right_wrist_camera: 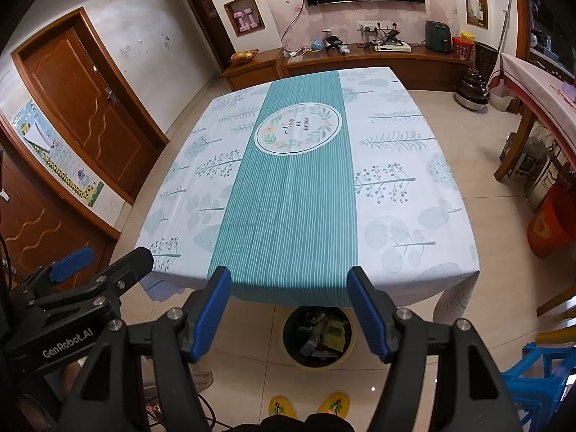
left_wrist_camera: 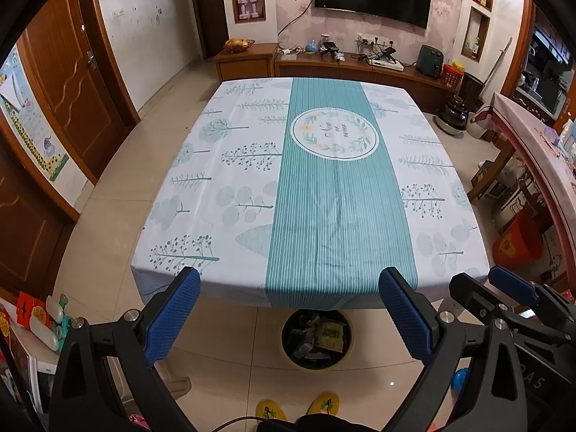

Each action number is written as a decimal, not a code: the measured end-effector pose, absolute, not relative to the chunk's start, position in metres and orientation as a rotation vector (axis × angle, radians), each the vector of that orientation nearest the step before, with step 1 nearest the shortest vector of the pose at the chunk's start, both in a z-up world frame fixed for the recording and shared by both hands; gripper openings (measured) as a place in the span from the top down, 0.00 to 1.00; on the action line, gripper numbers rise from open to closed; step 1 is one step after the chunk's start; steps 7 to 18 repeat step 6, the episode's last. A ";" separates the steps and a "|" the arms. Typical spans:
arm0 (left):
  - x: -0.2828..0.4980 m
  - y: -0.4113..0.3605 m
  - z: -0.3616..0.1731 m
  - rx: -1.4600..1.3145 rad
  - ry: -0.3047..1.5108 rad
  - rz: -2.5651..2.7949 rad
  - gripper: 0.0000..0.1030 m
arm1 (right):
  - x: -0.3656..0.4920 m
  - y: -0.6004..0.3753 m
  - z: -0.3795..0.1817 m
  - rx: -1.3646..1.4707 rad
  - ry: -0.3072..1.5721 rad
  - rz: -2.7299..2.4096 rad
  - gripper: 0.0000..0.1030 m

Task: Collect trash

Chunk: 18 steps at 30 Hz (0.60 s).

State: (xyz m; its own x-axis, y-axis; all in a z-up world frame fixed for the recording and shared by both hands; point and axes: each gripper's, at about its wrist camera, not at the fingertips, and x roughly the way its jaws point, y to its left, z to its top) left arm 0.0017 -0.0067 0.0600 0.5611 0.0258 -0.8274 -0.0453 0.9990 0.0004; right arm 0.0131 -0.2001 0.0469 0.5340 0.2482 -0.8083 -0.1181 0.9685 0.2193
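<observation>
A round trash bin [left_wrist_camera: 316, 338] stands on the floor under the table's near edge, holding several wrappers, one of them yellow [left_wrist_camera: 333, 333]. The same bin [right_wrist_camera: 318, 336] shows between the fingers in the right wrist view. My left gripper [left_wrist_camera: 288, 295] hangs above the bin at the table's edge, open with nothing between its blue pads [left_wrist_camera: 172, 320]. My right gripper [right_wrist_camera: 288, 288] is open and empty too, beside the left one; it appears at the right in the left wrist view [left_wrist_camera: 511, 288]. The table [left_wrist_camera: 252, 136] wears a white and teal cloth, and no trash shows on it.
A person's yellow slippers [right_wrist_camera: 309, 406] stand on the tiled floor just before the bin. A blue plastic stool [right_wrist_camera: 540, 378] is at the right, an orange bucket [right_wrist_camera: 550, 223] further right. A second table [left_wrist_camera: 532, 144] runs along the right side. Wooden doors line the left.
</observation>
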 end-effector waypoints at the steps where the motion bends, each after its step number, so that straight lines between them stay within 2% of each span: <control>1: 0.002 -0.006 0.060 -0.021 0.977 0.041 0.05 | 0.013 -0.200 0.047 0.145 0.985 0.219 0.35; 18: 0.002 -0.004 0.058 -0.019 0.986 0.036 0.05 | 0.005 -0.195 0.040 0.144 0.991 0.217 0.35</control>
